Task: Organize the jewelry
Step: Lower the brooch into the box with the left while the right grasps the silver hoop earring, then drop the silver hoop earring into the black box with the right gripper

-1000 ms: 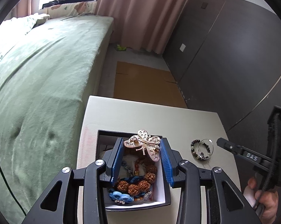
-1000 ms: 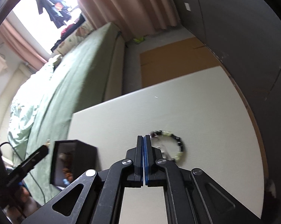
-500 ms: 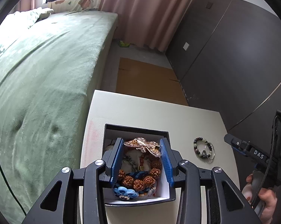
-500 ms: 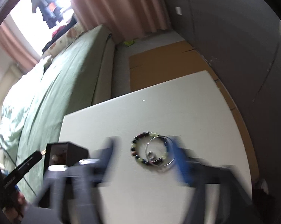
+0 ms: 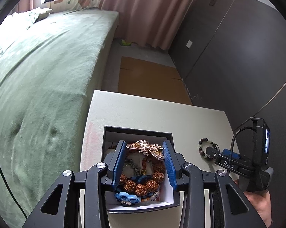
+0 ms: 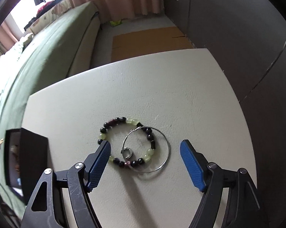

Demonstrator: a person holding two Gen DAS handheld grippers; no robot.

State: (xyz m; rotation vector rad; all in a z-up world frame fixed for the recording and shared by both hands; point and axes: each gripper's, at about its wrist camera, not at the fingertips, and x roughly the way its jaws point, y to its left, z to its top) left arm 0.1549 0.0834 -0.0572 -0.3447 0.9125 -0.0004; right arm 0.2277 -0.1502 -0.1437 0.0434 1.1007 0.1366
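My left gripper (image 5: 144, 149) is shut on a gold butterfly brooch (image 5: 145, 148) and holds it over the open black jewelry box (image 5: 137, 132), which holds brown bead bracelets (image 5: 141, 184) and a blue piece. My right gripper (image 6: 145, 148) is open, low over the table, with its fingers on either side of a black and green bead bracelet (image 6: 112, 122), a thin silver hoop (image 6: 166, 157) and a small ring (image 6: 126, 152). The bracelet also shows in the left wrist view (image 5: 201, 145) under the right gripper. The box shows at the left of the right wrist view (image 6: 33, 157).
The white table (image 6: 181, 95) stands beside a green bed (image 5: 38, 76) on the left. Dark cabinet panels (image 5: 238, 57) stand to the right. A brown cardboard sheet (image 5: 148, 77) lies on the floor beyond the table.
The right gripper has opened from shut and come down around the bracelet and hoop. The left gripper has lowered the brooch towards the box.
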